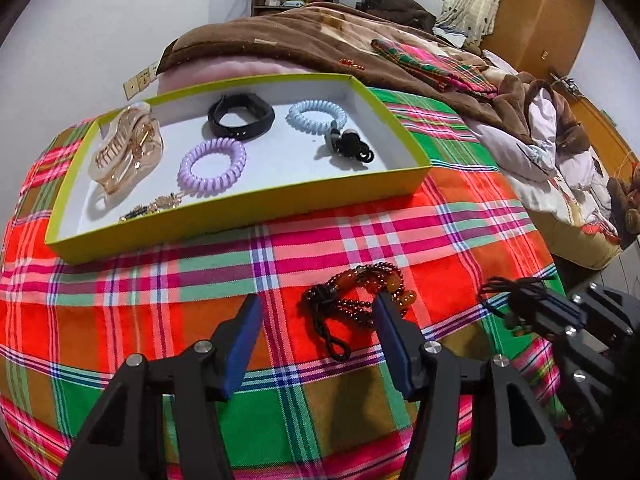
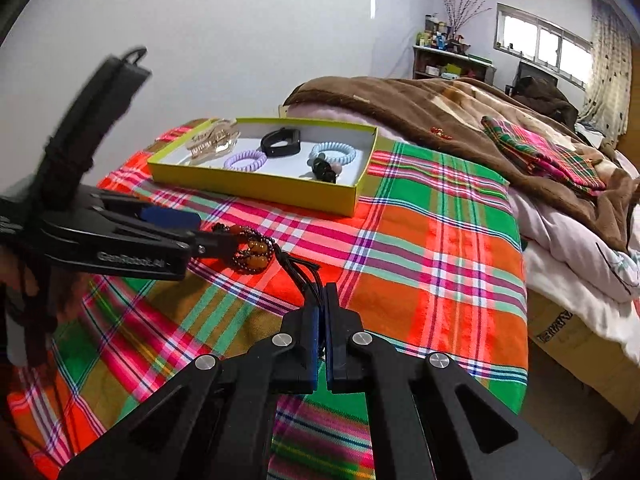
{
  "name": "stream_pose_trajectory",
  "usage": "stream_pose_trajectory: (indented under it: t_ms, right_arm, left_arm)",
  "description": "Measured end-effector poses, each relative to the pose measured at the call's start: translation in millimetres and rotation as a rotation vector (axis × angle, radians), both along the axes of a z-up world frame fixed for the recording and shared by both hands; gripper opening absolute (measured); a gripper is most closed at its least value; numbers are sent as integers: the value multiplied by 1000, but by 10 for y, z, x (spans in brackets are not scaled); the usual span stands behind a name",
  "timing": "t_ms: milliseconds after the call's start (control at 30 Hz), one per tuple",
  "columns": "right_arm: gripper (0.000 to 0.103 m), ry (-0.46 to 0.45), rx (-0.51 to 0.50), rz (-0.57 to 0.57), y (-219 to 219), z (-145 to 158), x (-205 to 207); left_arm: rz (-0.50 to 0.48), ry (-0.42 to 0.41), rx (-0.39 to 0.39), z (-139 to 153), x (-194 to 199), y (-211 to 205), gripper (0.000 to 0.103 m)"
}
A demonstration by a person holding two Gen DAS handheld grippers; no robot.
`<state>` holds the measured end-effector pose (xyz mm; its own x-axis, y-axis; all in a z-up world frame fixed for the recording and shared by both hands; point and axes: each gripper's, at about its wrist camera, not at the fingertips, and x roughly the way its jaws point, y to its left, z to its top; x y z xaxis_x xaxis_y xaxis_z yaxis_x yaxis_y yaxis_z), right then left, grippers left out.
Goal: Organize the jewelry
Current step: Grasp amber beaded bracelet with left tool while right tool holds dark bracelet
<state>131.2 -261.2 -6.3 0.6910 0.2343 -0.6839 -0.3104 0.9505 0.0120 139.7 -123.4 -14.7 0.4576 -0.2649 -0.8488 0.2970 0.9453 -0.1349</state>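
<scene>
My right hand-held gripper [image 2: 320, 300] is pressed together, pinching the black cord [image 2: 306, 270] that trails off the beaded bracelet [image 1: 356, 294]. My left hand-held gripper [image 1: 318, 326] is spread, its blue pads either side of the beads without touching them. The bracelet lies on the plaid cloth [image 1: 460, 240] of the bed, near its front edge, well short of the yellow-green box [image 1: 256, 200].

Risk: the cord is thin, so it may slip out of the pinch or tangle on the pads. If I lift by the cord alone, the beads could swing against the left fingers or catch the box's near wall.

Farther back, the box holds a lilac coil tie [image 1: 212, 166], a blue coil tie [image 1: 316, 114], a black band [image 1: 240, 116], a clear claw clip [image 1: 126, 148] and a small gold piece I cannot identify. The cord's end is hidden between my pads.
</scene>
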Motion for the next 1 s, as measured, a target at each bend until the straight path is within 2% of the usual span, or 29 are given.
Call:
stream_pose_trajectory:
  t_ms: [233,333,400,567,800,1000]
  right_arm:
    - [1,-18,19,-2,0,25,-32]
    - [1,-22,23,-4,-5,32,-50]
    - [1,-23,24,-8,-17,30,-57]
    - [1,-21,29,-10,-23,20,-64]
    - [1,-18,34,-15,-24,11,-80]
    - [1,-24,37,-23,-30,35,-99]
  left_arm:
    - [3,-19,30,-13,17,-61,58]
    - [1,-28,47,-10,14,-90,50]
    - [0,-38,71,-8,18,-111,37]
    - [2,-44,73,6,28,-92,27]
    - [0,-55,67,32,11,-70,18]
    - [-3,-66,56,68,-15,-60,18]
